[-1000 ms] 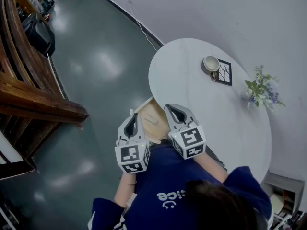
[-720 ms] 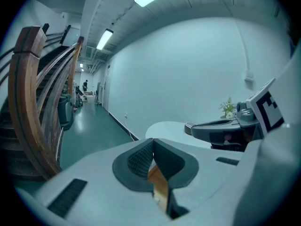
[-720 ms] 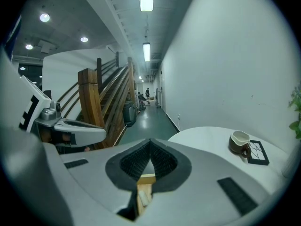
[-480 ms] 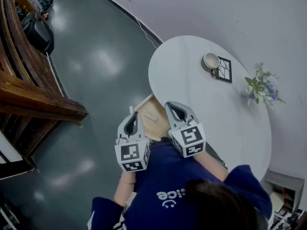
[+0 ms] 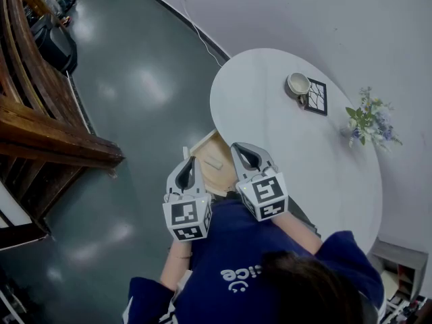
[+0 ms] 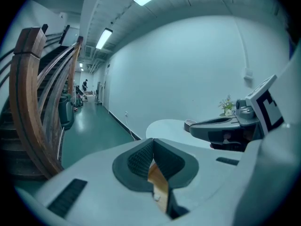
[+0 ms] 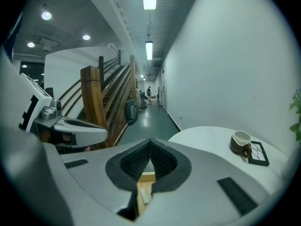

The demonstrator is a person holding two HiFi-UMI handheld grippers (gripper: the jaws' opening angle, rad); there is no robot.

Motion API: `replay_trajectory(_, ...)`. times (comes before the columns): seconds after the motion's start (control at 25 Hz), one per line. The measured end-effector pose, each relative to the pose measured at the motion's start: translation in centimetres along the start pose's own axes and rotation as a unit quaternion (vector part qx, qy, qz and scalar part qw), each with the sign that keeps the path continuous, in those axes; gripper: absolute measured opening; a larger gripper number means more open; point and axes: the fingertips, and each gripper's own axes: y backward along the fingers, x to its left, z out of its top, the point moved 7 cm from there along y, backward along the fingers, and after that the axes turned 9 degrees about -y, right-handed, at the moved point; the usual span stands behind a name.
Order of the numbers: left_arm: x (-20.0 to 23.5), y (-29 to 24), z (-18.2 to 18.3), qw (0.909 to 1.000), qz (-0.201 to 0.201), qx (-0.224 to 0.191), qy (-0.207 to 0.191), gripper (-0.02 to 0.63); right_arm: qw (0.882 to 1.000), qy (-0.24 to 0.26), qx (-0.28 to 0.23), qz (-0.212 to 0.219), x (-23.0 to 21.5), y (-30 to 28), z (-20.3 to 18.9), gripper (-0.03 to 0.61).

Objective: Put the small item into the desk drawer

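A light wooden drawer point(image 5: 206, 152) stands pulled out from under the round white table point(image 5: 270, 127). The small item point(image 5: 213, 163), a short white bar, lies on the drawer's floor. My left gripper point(image 5: 187, 159) hovers over the drawer's left side, shut and empty. Over the drawer's right side my right gripper point(image 5: 238, 148) is also shut with nothing in it. In the left gripper view the left gripper point(image 6: 151, 142) has its pads together, with drawer wood point(image 6: 160, 185) below them. In the right gripper view the right gripper point(image 7: 150, 142) is closed above the item point(image 7: 146, 197).
A cup point(image 5: 297, 86) sits beside a black-framed square tile point(image 5: 315, 100) at the table's far side, and a small flower bunch point(image 5: 368, 123) stands to the right. A wooden staircase point(image 5: 40, 140) rises at the left over grey floor. A white wall runs behind the table.
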Motion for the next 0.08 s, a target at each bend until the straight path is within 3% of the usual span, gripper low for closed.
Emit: replay_trajectory(0.08,-0.01,0.06,-0.02,1.0,-0.001,0.0,0.002,0.005,1.0,0.004,0.002,0.001,0.26,-0.04,-0.01,0.008)
